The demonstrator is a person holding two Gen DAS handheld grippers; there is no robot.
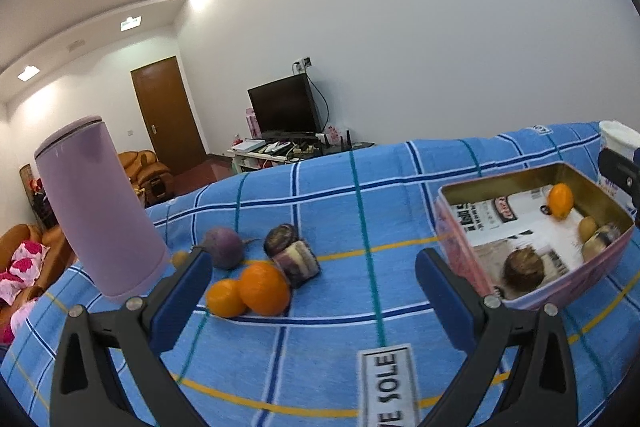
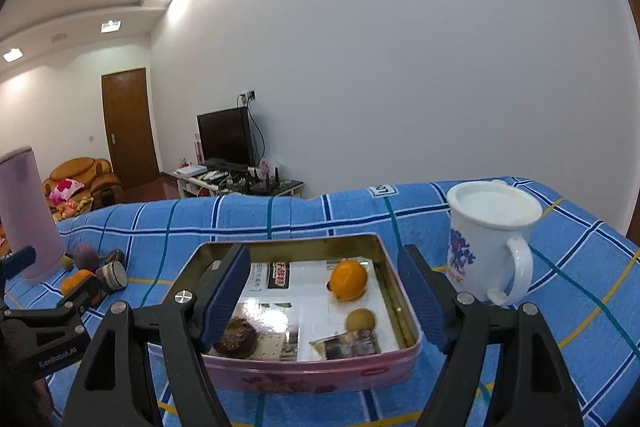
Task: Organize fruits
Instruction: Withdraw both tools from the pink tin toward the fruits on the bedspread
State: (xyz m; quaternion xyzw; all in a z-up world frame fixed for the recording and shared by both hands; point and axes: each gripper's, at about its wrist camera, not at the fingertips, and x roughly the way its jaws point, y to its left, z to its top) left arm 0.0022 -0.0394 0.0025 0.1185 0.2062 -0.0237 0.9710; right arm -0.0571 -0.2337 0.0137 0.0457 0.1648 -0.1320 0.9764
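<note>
So we've got the left gripper hanging over the table with its jaws spread wide and nothing between them, black plastic arms with ribbed dark-blue pads. Right in front of it sit the loose fruits: two smooth round oranges touching each other, a dull purple beet-looking thing with a thin tail behind them, and two stubby striped brownish-purple lumps we can't really identify.

The right gripper is spread open too, empty, same blue pads, hovering above the near edge of a shallow rectangular tin with rounded corners, pink outside and shiny gold inside. Printed paper lines the bottom, text too blurry to read. Inside it are one orange, a small brownish ball, a dark flat round thing and a striped piece in the near corner.

Everything sits on a fuzzy blue checked cloth with white, navy, green and yellow lines. A sewn label on it reads "SOLE". Left of the fruits stands a matte lilac cylinder; right of the tin, a glossy white mug with a blue-pink print and a lid. The left tool's body says "GenRobot.AI".
</note>
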